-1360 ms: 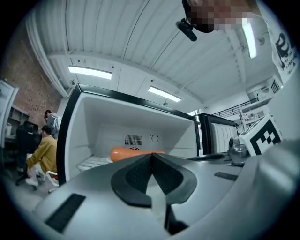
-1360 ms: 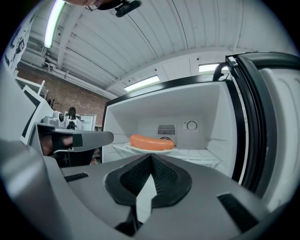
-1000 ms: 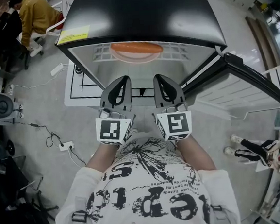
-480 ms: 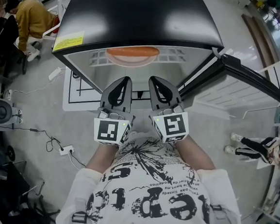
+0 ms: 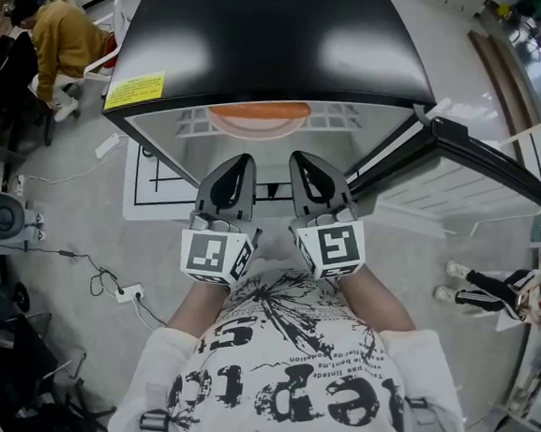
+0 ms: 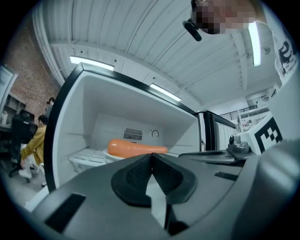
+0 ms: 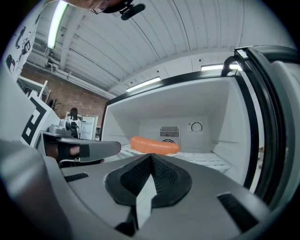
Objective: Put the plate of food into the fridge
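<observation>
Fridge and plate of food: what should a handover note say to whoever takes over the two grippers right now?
Left gripper: shut, empty.
Right gripper: shut, empty. Both are side by side before the open black-topped fridge.
Orange sausage-shaped food lies on its white plate, on the white grid shelf inside.
Done: plate is in.
Left: probably only closing the door, which is open at the right.
</observation>
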